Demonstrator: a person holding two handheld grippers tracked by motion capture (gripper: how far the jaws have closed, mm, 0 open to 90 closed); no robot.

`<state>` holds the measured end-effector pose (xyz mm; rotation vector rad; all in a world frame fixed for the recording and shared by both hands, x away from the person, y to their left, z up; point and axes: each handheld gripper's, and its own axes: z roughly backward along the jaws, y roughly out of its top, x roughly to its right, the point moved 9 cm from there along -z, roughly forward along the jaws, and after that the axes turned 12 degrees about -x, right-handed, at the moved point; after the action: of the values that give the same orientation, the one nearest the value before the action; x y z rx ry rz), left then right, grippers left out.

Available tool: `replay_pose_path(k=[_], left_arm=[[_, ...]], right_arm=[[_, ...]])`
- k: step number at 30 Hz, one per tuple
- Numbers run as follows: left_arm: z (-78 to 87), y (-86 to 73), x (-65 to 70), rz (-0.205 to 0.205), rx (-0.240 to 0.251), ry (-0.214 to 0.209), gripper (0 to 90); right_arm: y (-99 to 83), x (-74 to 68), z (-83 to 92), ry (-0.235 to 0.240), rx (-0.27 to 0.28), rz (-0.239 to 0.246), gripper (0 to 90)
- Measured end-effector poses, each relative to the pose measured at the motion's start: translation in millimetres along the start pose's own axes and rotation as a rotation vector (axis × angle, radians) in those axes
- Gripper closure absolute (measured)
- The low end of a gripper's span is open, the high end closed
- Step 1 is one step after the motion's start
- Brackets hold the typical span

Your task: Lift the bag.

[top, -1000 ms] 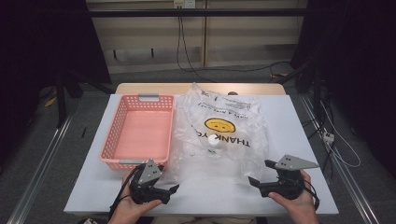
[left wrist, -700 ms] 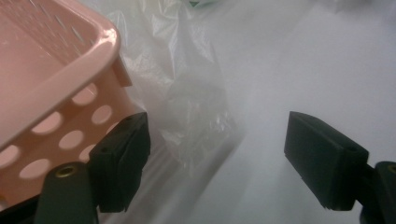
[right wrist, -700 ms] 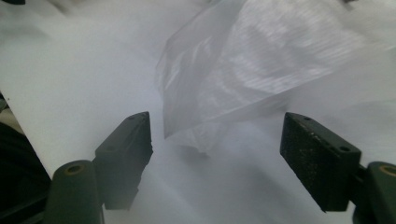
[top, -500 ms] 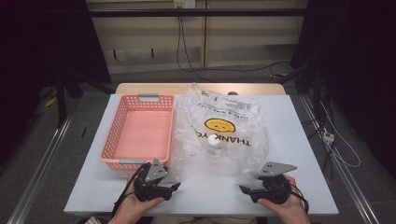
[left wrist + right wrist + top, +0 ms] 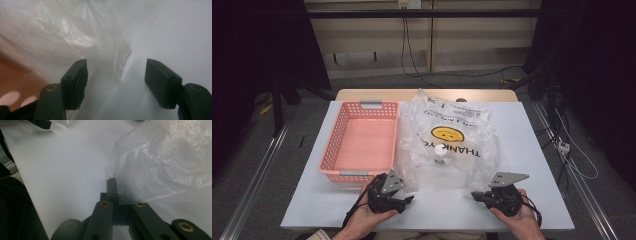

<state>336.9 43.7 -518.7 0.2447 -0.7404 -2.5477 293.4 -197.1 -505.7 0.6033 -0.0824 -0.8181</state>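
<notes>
The right claw (image 5: 475, 196) is sitting at about five o'clock on the white table (image 5: 532, 150), its jaws having just been closing and now pinched tight on the near edge of the clear plastic bag (image 5: 452, 145); in the right gripper view the film is running into the closed jaws (image 5: 112, 192). The left claw (image 5: 409, 199), at about seven o'clock, has just been narrowing but is standing apart, with the bag's crumpled corner (image 5: 117, 60) lying between its pads and not yet pressed. The bag is lying flat across the middle of the table, smiley print up, a small white thing inside it, just beside the empty pink basket (image 5: 362, 107) at ten o'clock. The step in hand looks like taking hold of the bag's near edge at both corners. Next, the left claw is needing to close on the film before any lift, or the bag will be hanging from one side.
</notes>
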Motion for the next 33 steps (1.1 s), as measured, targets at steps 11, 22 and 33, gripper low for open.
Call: replay_pose_path(k=[11,22,33], left_arm=[[-7.1,17.9,0.4,0.029,0.018,0.007,38.4],[-3.6,30.3,5.1,-0.003,0.061,0.035,47.3],[-30.3,49.6,-0.6,0.001,0.022,0.075,63.0]], right_arm=[[0.4,0.9,1.4,0.001,0.007,-0.004,90.0],[2.2,-0.1,2.1,0.001,0.017,0.004,90.0],[1.8,0.0,2.8,0.001,0.019,0.007,90.0]])
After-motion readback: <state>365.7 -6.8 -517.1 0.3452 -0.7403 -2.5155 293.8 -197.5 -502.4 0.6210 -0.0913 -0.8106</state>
